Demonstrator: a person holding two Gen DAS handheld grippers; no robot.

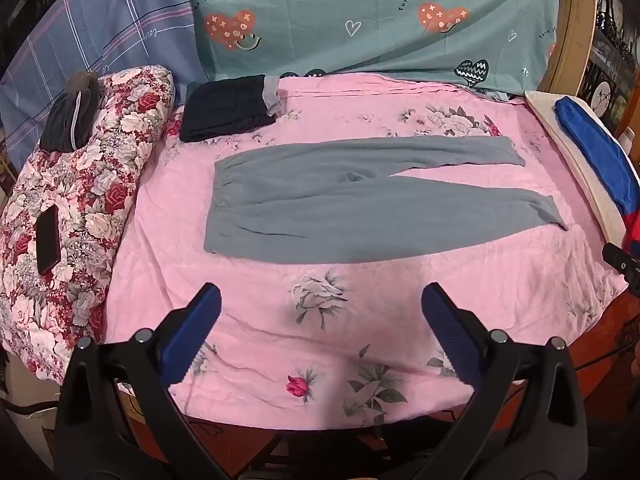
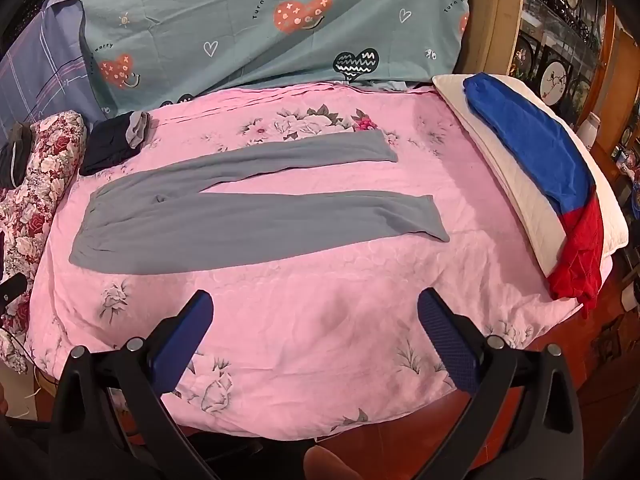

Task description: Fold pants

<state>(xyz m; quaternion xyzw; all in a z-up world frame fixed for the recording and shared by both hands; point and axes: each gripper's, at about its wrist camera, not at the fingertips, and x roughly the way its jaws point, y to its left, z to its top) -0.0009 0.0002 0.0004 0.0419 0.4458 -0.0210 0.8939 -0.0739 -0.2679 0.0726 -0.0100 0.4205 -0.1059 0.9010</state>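
Grey pants (image 1: 320, 204) lie flat on the pink floral sheet (image 1: 280, 340), waistband to the left and both legs stretched out to the right, slightly spread. The right wrist view shows the same pants (image 2: 224, 224) from further right. My left gripper (image 1: 320, 300) hangs wide open above the sheet's near part, short of the pants, with nothing between its blue pads. My right gripper (image 2: 314, 308) is likewise wide open over bare sheet (image 2: 320, 360), in front of the lower leg. Neither gripper touches the cloth.
A folded dark garment (image 1: 228, 110) lies at the back left. A floral quilt roll (image 1: 76, 208) with a black phone (image 1: 48, 244) and a dark bag (image 1: 74, 116) flanks the left. At the right, a white pillow (image 2: 516, 196) carries blue-and-red clothing (image 2: 536, 152).
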